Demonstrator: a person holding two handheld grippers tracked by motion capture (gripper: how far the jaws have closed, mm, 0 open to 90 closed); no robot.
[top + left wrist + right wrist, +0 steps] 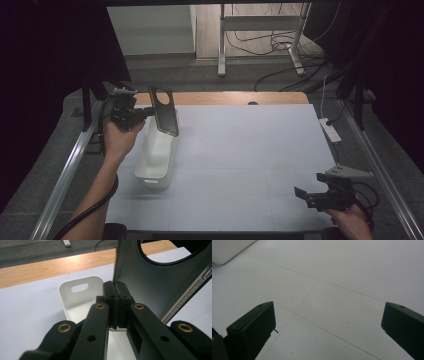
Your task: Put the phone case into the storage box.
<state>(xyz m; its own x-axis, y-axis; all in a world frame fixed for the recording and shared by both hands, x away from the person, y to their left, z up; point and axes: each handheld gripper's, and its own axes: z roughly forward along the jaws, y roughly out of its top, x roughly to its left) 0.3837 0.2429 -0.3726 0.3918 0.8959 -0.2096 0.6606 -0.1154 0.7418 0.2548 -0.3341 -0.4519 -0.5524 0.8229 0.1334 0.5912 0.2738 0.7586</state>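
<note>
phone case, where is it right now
In the high view the dark phone case is up at the far left, pinched in the left gripper and held above the far end of the white bin.

A white table surface (240,150), crossed by thin seam lines, is seen across the middle of the frame, with a wooden edge strip (225,98) along its far side. A white power strip (329,129) is laid at the right. Tangled cables (280,47) and a metal stand (260,22) are visible at upper centre.
</note>
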